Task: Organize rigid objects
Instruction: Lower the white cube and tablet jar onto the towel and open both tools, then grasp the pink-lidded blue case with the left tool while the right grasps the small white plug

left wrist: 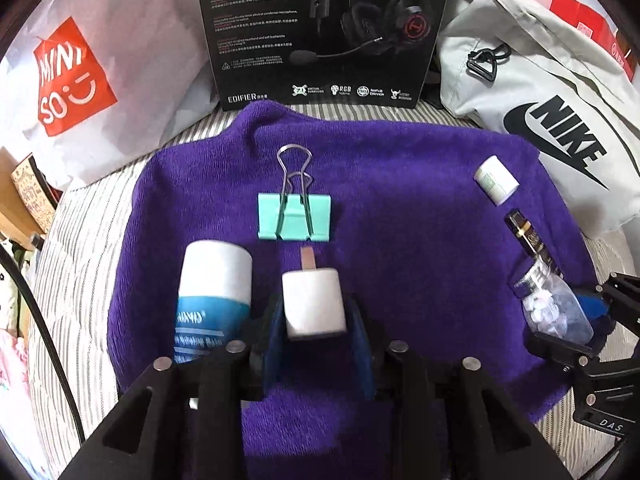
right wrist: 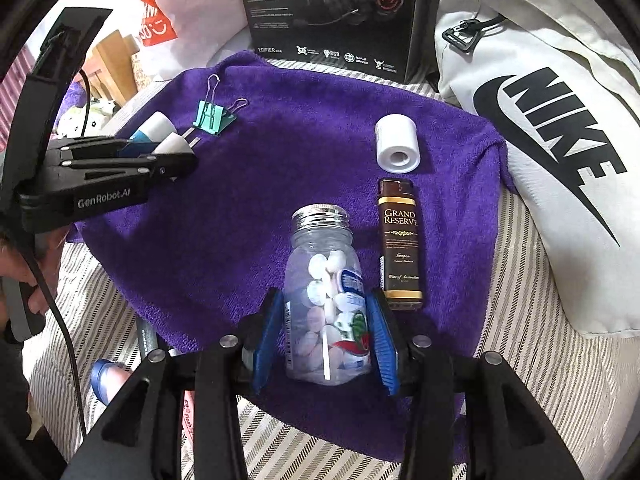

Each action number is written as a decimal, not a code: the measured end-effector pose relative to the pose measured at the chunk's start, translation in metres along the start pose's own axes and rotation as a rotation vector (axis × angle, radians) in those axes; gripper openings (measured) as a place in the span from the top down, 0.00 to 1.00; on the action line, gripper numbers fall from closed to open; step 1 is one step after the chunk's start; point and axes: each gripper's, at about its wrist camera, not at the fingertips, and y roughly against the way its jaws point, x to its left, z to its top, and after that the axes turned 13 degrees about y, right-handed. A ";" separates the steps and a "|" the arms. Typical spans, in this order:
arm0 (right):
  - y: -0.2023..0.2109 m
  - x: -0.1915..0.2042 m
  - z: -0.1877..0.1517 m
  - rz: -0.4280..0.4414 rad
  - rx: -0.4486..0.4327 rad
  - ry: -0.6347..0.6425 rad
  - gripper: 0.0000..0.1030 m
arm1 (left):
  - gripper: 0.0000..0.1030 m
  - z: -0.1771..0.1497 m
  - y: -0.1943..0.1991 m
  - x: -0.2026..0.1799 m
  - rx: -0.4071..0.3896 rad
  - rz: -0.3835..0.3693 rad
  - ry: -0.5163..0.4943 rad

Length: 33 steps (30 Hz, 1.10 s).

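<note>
Starting at our left, a blue-and-white tube (left wrist: 214,300) lies on the purple towel (left wrist: 400,220), just beside our left gripper (left wrist: 316,312). That gripper's blue pads flank a small white cylinder with a flat wooden stick (left wrist: 312,300); the pads sit close to its sides, but we cannot tell whether they press it. Just beyond the stick lies a mint-green binder clip (left wrist: 294,218), its wire handles pointing toward the black Edifier headset box (left wrist: 320,32).

Moving right, a white tape roll (right wrist: 397,143) stands near the towel's far edge, and a brown lighter (right wrist: 401,244) lies close in front of it. Beside the lighter, our right gripper (right wrist: 326,336) has a clear jar of white tablets (right wrist: 326,280) between its blue pads, which stand slightly off the jar's sides. A grey Nike bag (right wrist: 540,140) rests at far right.
</note>
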 end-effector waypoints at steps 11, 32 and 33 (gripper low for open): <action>0.011 -0.007 -0.011 0.076 0.010 -0.089 0.50 | 0.47 -0.023 0.012 -0.007 0.067 -0.048 0.029; 0.096 0.024 -0.083 -0.025 -0.074 -0.200 0.44 | 0.47 -0.109 0.099 -0.012 0.004 -0.104 0.018; 0.099 0.027 -0.087 -0.026 -0.077 -0.209 0.44 | 0.47 -0.112 0.096 -0.013 0.012 -0.103 0.028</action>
